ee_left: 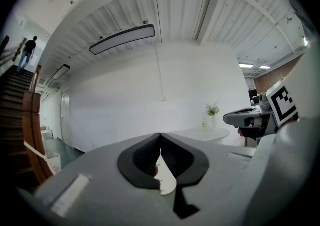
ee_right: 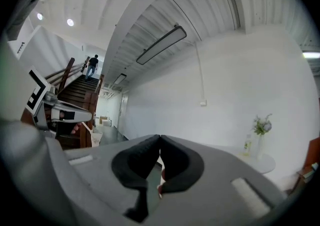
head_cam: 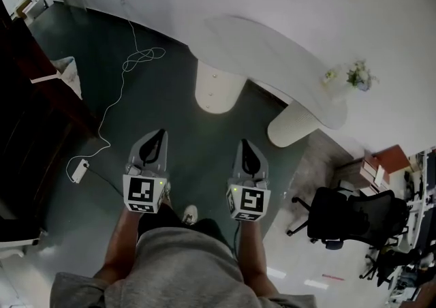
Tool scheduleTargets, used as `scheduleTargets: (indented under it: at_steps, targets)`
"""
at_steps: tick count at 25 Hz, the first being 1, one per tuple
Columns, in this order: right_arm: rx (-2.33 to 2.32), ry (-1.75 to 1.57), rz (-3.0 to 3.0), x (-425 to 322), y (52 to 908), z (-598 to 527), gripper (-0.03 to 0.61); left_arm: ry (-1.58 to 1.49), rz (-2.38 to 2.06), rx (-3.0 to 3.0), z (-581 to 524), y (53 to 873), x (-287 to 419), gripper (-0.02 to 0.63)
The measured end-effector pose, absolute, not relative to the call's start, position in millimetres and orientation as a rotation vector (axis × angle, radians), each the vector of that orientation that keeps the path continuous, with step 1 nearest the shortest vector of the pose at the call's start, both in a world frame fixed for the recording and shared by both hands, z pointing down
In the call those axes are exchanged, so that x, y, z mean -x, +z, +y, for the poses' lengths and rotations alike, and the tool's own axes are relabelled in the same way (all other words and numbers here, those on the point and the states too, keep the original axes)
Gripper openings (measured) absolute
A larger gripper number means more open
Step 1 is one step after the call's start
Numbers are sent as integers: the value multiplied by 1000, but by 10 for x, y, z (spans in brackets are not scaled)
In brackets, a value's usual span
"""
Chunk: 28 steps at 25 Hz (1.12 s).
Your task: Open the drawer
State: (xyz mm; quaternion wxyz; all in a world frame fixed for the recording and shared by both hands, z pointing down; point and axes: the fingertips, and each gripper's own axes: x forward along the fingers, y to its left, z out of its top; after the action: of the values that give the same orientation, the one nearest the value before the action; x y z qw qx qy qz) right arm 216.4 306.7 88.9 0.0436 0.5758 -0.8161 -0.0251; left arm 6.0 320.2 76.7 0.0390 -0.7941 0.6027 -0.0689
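No drawer shows in any view. In the head view the person holds both grippers level at waist height over a dark green floor. My left gripper (head_cam: 162, 133) has its jaws closed tip to tip with nothing between them, as its own view confirms (ee_left: 160, 134). My right gripper (head_cam: 244, 143) is likewise shut and empty (ee_right: 160, 136). The two sit side by side, a hand's width apart. Each one shows at the edge of the other's view: the right gripper (ee_left: 250, 118) and the left gripper (ee_right: 60, 110).
A white curved table (head_cam: 272, 48) on two rounded legs stands ahead, with a flower vase (head_cam: 357, 75). A black office chair (head_cam: 354, 218) is at the right. A power strip (head_cam: 80, 170) and cable lie on the floor at the left beside a dark wooden staircase (head_cam: 27, 109). A person (ee_right: 92, 65) climbs the stairs.
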Motion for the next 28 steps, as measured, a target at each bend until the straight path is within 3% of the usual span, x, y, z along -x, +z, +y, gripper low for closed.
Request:
scheduleTargets:
  at_steps: [10,28]
  targets:
    - [-1743,-87,-2504,-1776,905,2599,5,-188,1882,2434,2752,819,347,11]
    - [-1966,6,-2272,-1026,964,1116,5,-217,1593,2659,831,855,1008,11]
